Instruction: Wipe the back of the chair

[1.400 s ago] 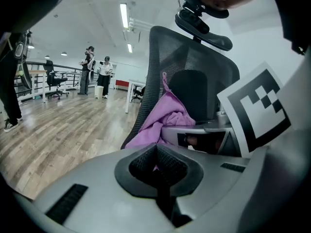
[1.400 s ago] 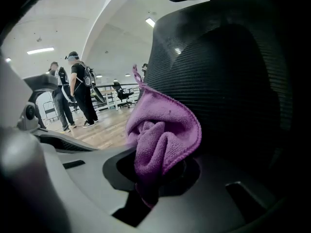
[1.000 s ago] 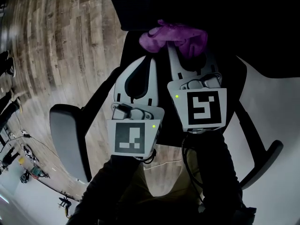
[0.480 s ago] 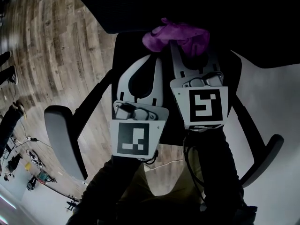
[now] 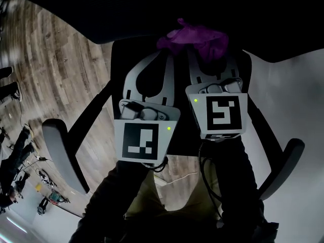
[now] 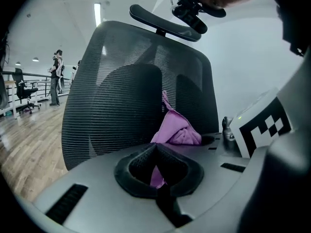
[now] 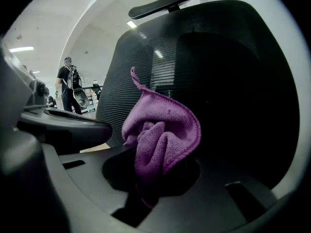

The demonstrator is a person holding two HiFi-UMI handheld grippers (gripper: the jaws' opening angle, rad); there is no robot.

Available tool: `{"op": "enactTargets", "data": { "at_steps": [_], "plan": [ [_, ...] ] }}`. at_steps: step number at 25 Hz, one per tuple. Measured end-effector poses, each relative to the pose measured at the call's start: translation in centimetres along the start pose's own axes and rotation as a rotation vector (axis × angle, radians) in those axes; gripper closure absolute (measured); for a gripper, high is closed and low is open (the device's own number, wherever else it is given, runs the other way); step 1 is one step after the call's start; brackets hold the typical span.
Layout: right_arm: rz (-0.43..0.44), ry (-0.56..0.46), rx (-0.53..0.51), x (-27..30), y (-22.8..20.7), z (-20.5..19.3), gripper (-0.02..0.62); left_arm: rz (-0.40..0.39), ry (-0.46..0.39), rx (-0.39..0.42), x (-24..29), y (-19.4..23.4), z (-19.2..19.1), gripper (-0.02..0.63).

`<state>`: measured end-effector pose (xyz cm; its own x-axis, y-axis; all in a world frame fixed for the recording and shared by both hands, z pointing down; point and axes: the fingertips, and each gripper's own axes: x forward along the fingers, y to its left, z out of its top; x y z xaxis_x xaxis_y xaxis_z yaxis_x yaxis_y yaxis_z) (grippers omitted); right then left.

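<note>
Obs: your R gripper (image 5: 197, 52) has its jaws pinched on a bunched purple cloth (image 7: 163, 130); the wad sticks out past the tips toward the chair back (image 6: 121, 101). The cloth sits at the lower-middle of the black mesh, well below the headrest (image 6: 165, 23). Contact w/ the mesh can't be confirmed from any view; it looks at or just off the surface.

L gripper (image 5: 168, 64): jaws pressed together, nothing of its own between them. The purple seen through its loop looks like the R cloth beyond. It rides just beside the R gripper, tips near the cloth.

Step (est.): wipe stroke on the lower back, or just about to start it. Most of the mesh above is prob. not yet covered.

Next: press the cloth flat to the mesh, keep the pinch firm so the wad doesn't slip, then sweep across and work upward. Keep L clear of the stroke path, or use it to steady the chair if it swivels.
</note>
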<state>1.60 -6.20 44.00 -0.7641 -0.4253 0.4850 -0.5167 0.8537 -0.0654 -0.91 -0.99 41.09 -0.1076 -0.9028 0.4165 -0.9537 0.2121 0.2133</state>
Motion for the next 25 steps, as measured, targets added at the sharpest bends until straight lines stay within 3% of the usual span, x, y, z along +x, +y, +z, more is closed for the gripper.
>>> {"op": "enactTargets", "data": {
  "at_steps": [7,10,25],
  "plan": [
    [-0.043,-0.01,0.013,-1.1,-2.4,-1.8,0.532,-0.023,0.034,0.016,0.5,-2.0,-2.1,0.606],
    [-0.054,-0.012,-0.009,-1.8,-3.9,-2.2,0.533,-0.038,0.06,0.069,0.8,-2.9,-2.8,0.606],
    [-0.207,-0.003,0.077,-5.5,-9.5,-4.2,0.532,-0.139,0.046,0.159,2.2,-7.7,-1.7,0.606]
  ]
}}
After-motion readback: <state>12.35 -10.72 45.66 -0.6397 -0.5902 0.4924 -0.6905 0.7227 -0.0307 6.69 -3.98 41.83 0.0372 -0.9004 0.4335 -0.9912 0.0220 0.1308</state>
